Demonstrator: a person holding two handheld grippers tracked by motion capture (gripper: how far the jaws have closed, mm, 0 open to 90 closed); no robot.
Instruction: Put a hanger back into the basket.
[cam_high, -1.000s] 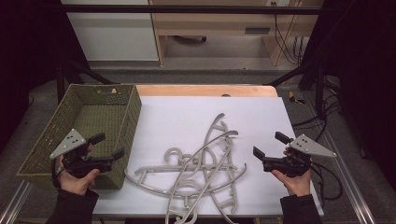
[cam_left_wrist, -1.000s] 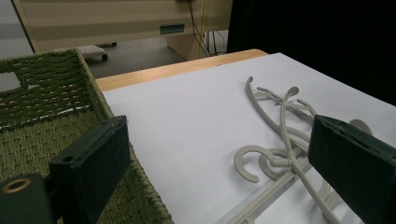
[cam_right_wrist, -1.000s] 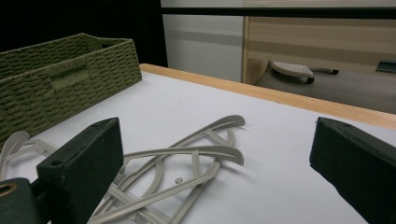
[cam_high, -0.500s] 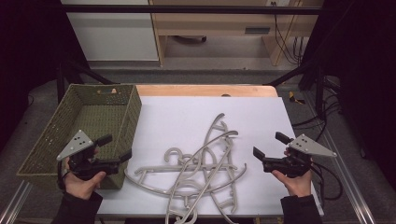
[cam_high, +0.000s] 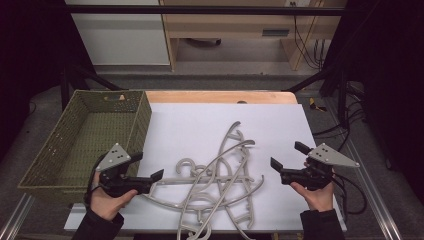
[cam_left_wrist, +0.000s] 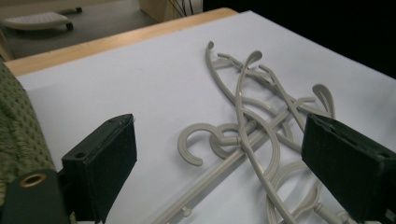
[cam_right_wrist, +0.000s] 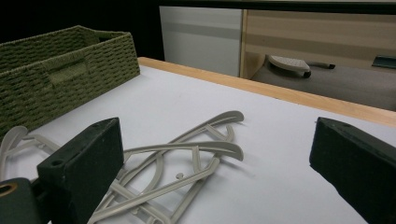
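A tangle of several grey plastic hangers (cam_high: 220, 185) lies on the white table top (cam_high: 200, 125), toward its near side. My left gripper (cam_high: 148, 165) is open at the pile's left end, its jaws on either side of a straight hanger bar but not touching it. In the left gripper view the hangers (cam_left_wrist: 239, 107) and a hook lie ahead between the wide-apart jaws of the left gripper (cam_left_wrist: 219, 135). My right gripper (cam_high: 286, 155) hovers open just right of the pile, holding nothing. The right gripper view looks across the hangers (cam_right_wrist: 187, 149) from the right gripper (cam_right_wrist: 219, 135).
A green woven basket (cam_high: 142, 112) with nothing in it stands at the table's left, close behind my left hand, and shows in both gripper views (cam_right_wrist: 70, 70) (cam_left_wrist: 18, 130). A wooden strip (cam_high: 220, 96) edges the far side. Cables hang at the right.
My left gripper has moved right, away from the basket's near corner, up to the left end of the hanger pile. The right gripper has stayed still.
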